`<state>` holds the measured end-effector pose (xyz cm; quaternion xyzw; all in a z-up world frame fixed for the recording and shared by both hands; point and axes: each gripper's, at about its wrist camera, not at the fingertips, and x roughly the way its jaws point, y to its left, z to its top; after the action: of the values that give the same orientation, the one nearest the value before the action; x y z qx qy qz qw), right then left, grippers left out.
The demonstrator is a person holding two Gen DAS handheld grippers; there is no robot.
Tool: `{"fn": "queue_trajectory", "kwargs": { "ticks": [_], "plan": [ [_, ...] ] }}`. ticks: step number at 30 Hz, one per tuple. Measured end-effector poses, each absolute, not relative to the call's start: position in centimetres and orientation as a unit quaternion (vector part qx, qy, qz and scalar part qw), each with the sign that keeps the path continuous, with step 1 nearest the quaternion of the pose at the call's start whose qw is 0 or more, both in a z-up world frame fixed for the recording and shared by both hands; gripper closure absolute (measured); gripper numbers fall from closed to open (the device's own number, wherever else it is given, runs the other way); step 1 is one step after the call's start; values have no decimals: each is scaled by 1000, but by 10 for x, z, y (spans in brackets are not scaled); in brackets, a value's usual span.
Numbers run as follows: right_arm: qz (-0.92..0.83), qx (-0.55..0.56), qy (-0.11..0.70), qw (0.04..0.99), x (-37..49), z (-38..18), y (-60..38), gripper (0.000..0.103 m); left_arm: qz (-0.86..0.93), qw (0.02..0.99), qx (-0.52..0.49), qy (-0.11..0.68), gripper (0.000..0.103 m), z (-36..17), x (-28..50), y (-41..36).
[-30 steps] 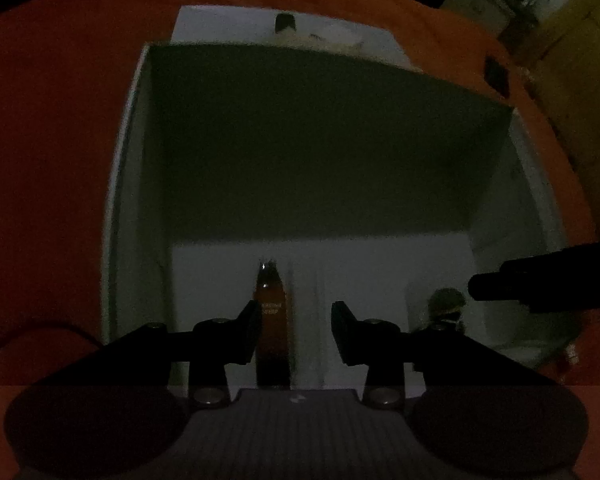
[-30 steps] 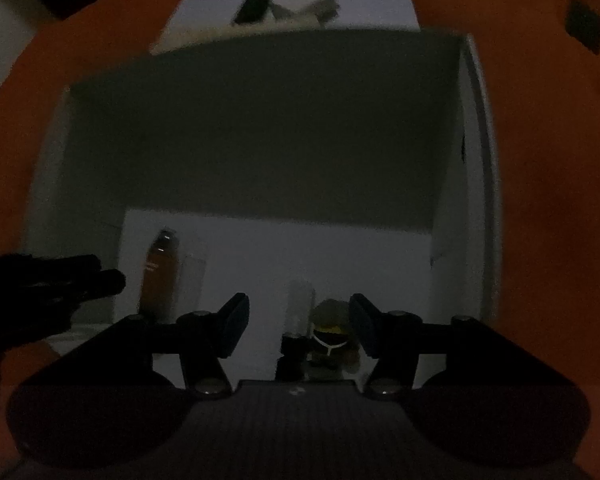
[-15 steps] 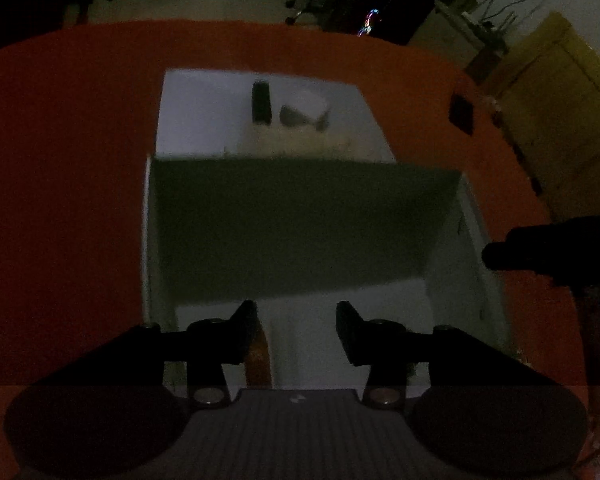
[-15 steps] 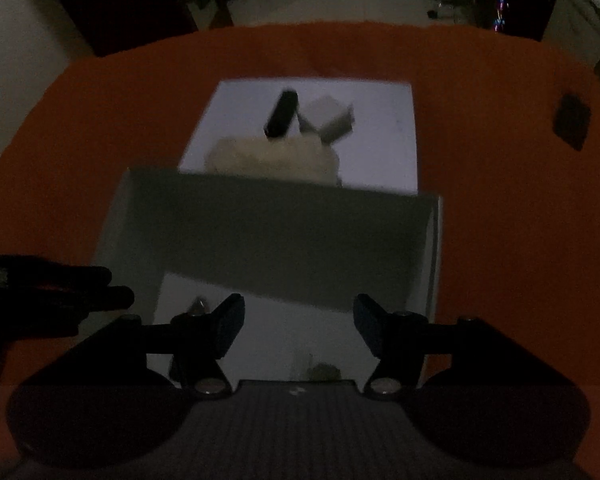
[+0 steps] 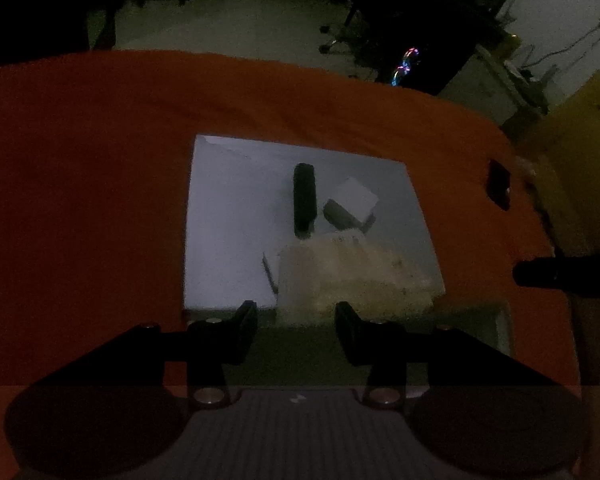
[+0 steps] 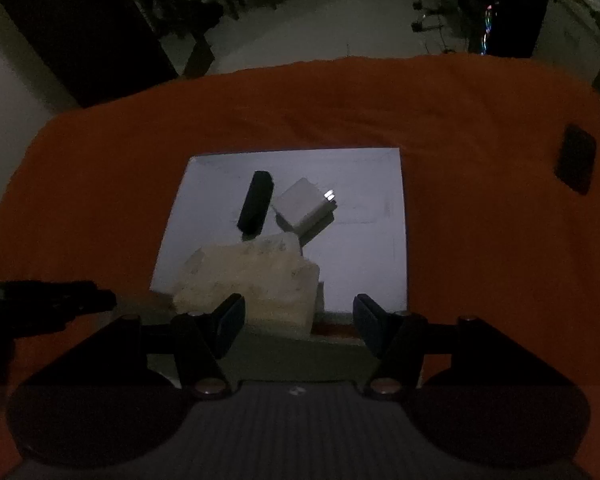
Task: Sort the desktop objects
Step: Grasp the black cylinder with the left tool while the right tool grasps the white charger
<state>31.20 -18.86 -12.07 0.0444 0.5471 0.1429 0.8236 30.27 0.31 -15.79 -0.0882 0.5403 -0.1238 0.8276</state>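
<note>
Both wrist fisheyes look steeply down from above the orange tablecloth (image 5: 100, 200), own fingers at frame bottom. Shared, mid-frame: shallow white tray (image 5: 228, 216) (image 6: 364, 208), left view offset leftward, right view rightward.

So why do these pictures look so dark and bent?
Left wrist view: dim and grainy; the orange cloth curves from the fisheye lens, and only the white sheet reads bright. Right wrist view: equally dark, with one small glint on the white block; the pale lump looks soft. Both grippers, left and right, are near-black silhouettes.
</note>
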Motion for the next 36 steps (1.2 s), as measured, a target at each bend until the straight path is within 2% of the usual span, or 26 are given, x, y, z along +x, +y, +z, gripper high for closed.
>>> {"fn": "queue_trajectory", "kwargs": {
  "ticks": [13,20,24,33,36],
  "plan": [
    [94,122,586,796,406,-184,-167,37,-123,834,-68,533,65,-194,392,-34],
    [56,85,590,801,441,-225,-134,35,-125,824,-72,548,65,-232,428,-36],
    [49,107,589,799,454,-241,-131,35,-129,818,-61,557,65,-255,439,-42],
    [0,140,596,791,473,-271,-130,23,-148,817,-68,553,65,-272,450,-53],
    [5,128,602,788,476,-276,-123,22,-152,817,-61,554,65,-277,448,-59]
  ]
}}
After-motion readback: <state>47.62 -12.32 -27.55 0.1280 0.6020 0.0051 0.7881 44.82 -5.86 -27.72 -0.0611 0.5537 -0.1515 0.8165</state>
